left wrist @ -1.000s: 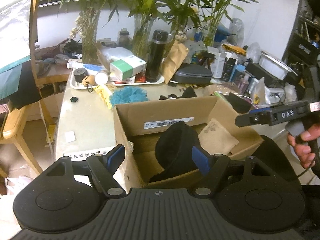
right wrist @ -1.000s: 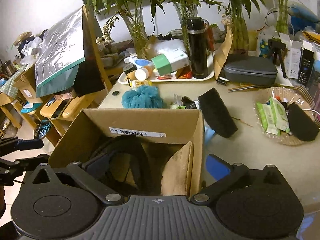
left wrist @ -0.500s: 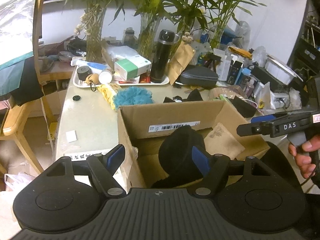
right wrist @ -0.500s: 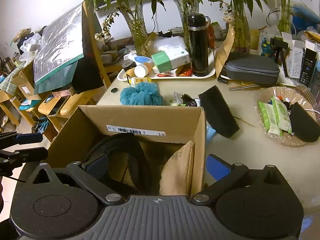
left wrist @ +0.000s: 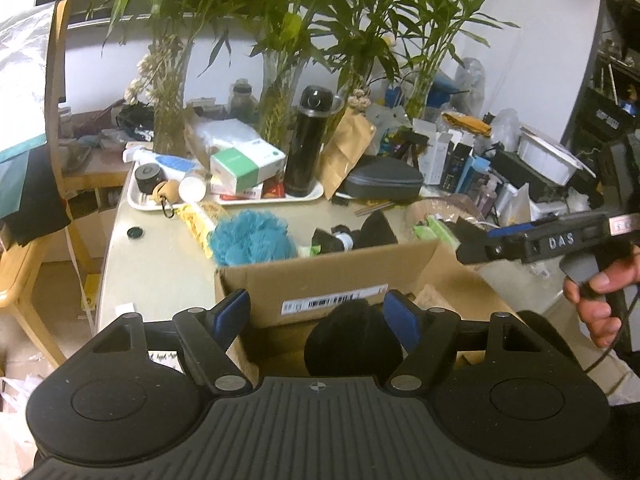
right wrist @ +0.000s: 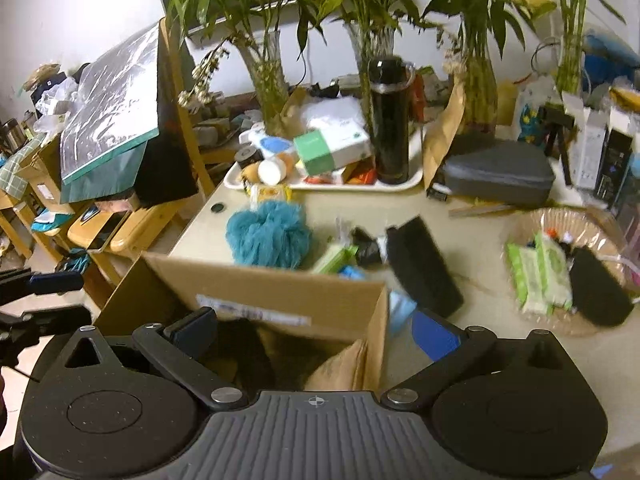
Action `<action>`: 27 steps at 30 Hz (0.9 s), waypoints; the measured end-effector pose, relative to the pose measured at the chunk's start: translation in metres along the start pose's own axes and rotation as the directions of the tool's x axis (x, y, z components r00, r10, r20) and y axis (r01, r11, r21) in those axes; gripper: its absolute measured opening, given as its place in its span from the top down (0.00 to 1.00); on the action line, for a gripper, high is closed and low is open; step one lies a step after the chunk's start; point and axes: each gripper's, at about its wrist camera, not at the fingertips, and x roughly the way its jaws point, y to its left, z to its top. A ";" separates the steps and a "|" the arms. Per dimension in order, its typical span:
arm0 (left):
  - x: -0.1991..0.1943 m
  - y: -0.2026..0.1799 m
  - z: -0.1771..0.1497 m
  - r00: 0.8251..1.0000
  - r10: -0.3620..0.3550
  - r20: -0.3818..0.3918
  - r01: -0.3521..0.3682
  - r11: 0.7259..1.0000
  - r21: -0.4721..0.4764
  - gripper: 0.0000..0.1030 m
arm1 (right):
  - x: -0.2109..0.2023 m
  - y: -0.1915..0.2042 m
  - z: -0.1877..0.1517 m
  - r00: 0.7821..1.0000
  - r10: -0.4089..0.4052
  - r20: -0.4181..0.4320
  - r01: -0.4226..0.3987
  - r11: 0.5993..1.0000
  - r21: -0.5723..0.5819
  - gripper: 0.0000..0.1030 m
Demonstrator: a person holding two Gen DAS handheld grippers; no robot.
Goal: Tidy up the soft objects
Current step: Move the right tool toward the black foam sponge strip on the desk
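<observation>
An open cardboard box [left wrist: 332, 280] stands on the table, also in the right wrist view [right wrist: 280, 292]. A black soft object [left wrist: 352, 340] and a tan pouch [right wrist: 340, 368] lie inside it. A teal bath pouf [left wrist: 252, 238] sits behind the box, also in the right wrist view [right wrist: 268, 236]. A black foam pad [right wrist: 424, 268] leans on the table right of the box. My left gripper [left wrist: 316, 316] is open and empty above the box's near side. My right gripper [right wrist: 316, 332] is open and empty over the box's right wall; it also shows in the left wrist view [left wrist: 532, 240].
A white tray [left wrist: 256, 198] with a black flask [left wrist: 308, 140], a green-white box and small jars stands at the back. Vases with bamboo line the far edge. A wicker basket [right wrist: 560, 224] with wipes sits at the right. A grey case [right wrist: 496, 176] lies behind. Wooden chairs stand left.
Both grippers have drawn back and tilted up, so the box sits lower in both views. Their jaws stayed open. The objects have not moved.
</observation>
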 end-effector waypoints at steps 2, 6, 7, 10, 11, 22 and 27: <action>0.001 -0.001 0.005 1.000 -0.004 0.007 0.004 1.000 0.003 0.29 | -0.001 -0.002 0.011 1.000 -0.002 0.014 0.002 1.000 -0.006 0.00; 0.001 -0.004 0.015 0.999 -0.010 0.032 0.009 1.000 0.016 0.29 | -0.004 -0.006 0.031 0.999 -0.013 0.043 0.014 0.999 -0.032 0.00; 0.001 -0.005 0.018 0.999 -0.010 0.038 0.009 1.000 0.018 0.29 | -0.005 -0.006 0.035 0.999 -0.016 0.050 0.018 0.999 -0.040 0.00; 0.000 -0.006 0.024 0.998 -0.005 0.058 0.004 1.000 0.019 0.29 | -0.006 -0.010 0.045 0.997 -0.026 0.069 0.030 0.998 -0.057 0.00; 0.000 -0.006 0.026 0.998 -0.004 0.061 0.002 1.000 0.019 0.29 | -0.006 -0.011 0.047 0.997 -0.032 0.075 0.037 0.998 -0.058 0.00; 0.000 0.000 0.032 0.998 0.021 0.067 -0.025 0.999 0.046 0.29 | -0.006 -0.036 0.049 0.989 -0.055 0.138 0.067 0.994 -0.087 0.00; 0.001 0.007 0.029 0.997 0.039 0.063 -0.041 0.999 0.030 0.29 | 0.001 -0.052 0.045 0.985 -0.061 0.159 0.077 0.993 -0.091 0.00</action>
